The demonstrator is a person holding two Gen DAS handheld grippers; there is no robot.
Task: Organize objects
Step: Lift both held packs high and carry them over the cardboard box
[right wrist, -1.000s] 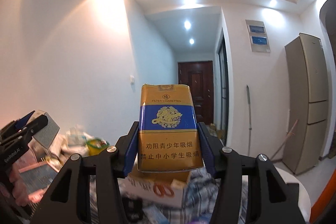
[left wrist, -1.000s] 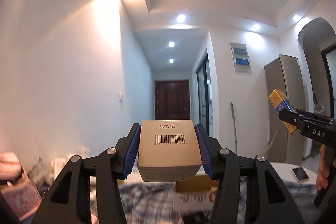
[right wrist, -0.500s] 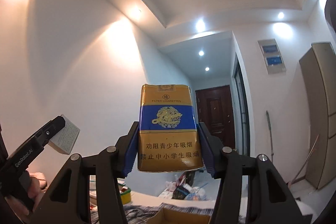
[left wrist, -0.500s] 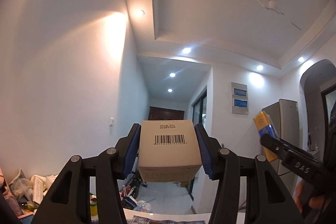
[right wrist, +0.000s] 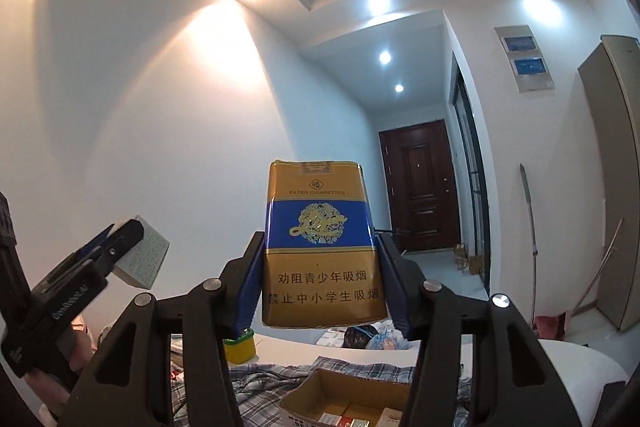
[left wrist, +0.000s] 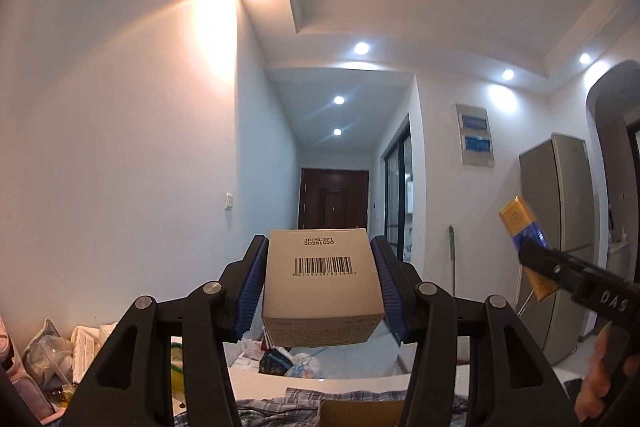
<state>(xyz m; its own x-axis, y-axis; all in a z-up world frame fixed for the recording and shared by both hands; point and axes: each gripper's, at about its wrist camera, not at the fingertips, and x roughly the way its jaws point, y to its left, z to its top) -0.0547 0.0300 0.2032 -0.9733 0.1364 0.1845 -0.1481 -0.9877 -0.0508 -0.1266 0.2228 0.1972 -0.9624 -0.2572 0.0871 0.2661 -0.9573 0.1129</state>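
My left gripper (left wrist: 320, 291) is shut on a small white box (left wrist: 322, 287) with a barcode on top, held up in the air. My right gripper (right wrist: 320, 279) is shut on a gold and blue cigarette pack (right wrist: 322, 247), held upright. In the left wrist view the right gripper (left wrist: 560, 271) shows at the right edge with the cigarette pack (left wrist: 520, 231) in it. Seen from the right wrist, the left gripper (right wrist: 100, 259) sits at the left with the white box (right wrist: 144, 259). Below lies an open cardboard box (right wrist: 316, 393) with small packs inside.
A checked cloth (right wrist: 260, 383) covers a white table (right wrist: 576, 359) below. A yellow-green tub (right wrist: 240, 345) and bags of clutter (left wrist: 52, 355) stand at the left. A tall fridge (left wrist: 568, 243) and a dark door (right wrist: 420, 187) are behind. A hand (left wrist: 604, 371) holds the right gripper.
Both grippers have risen with their loads. The views first tipped up toward the ceiling, then came back down a little, so the table and cardboard box show again at the bottom.
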